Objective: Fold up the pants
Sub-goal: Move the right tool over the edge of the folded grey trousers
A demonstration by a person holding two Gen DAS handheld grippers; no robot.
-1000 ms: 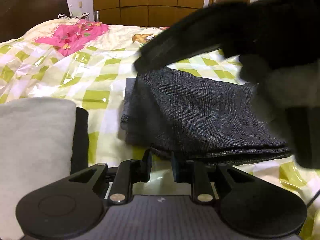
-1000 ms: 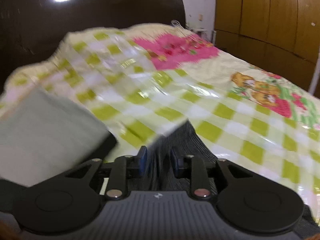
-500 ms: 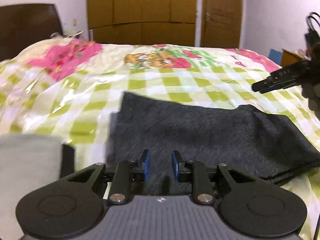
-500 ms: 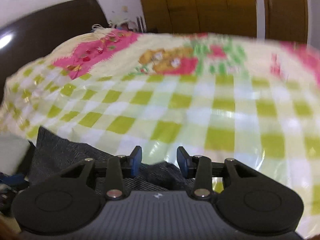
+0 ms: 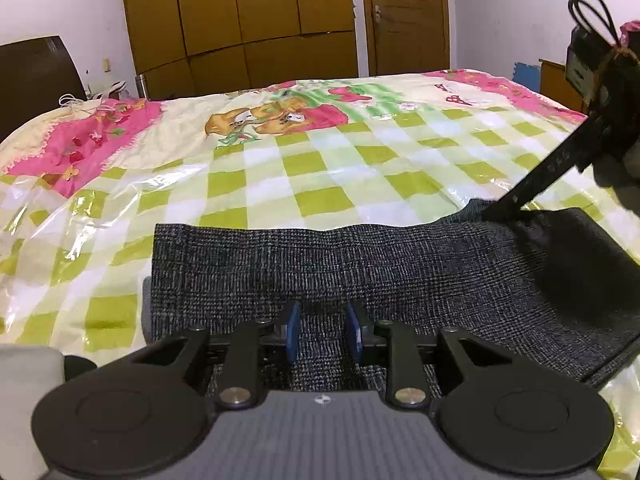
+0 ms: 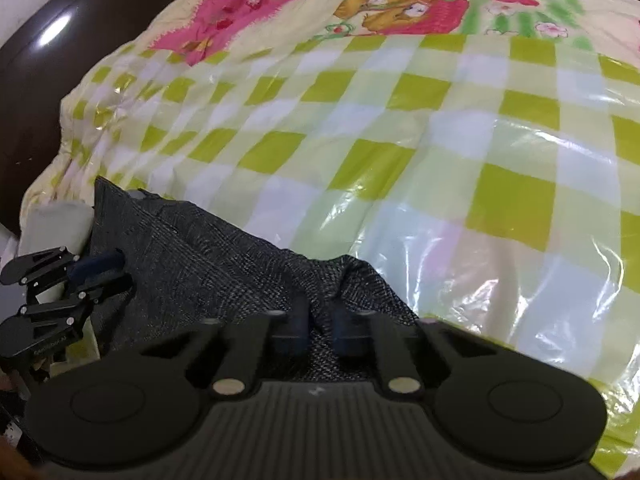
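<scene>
The folded dark grey checked pants lie on the bed as a wide flat band. My left gripper is open, its blue pads over the pants' near edge, nothing between them. My right gripper is partly open and low over the pants' right end, where the cloth bunches up between its fingers; I cannot tell if it pinches it. In the left wrist view the right gripper touches the pants' far right edge. The right wrist view shows the left gripper at the left.
The bed carries a green-and-white checked cover under shiny plastic, with pink and cartoon prints further back. A dark headboard is at the left, brown wardrobes behind. A pale grey sleeve shows at the lower left.
The right gripper swung from above the pants to their right end and came down onto the cloth. The left view moved forward over the pants' near edge. The pants now lie spread wider.
</scene>
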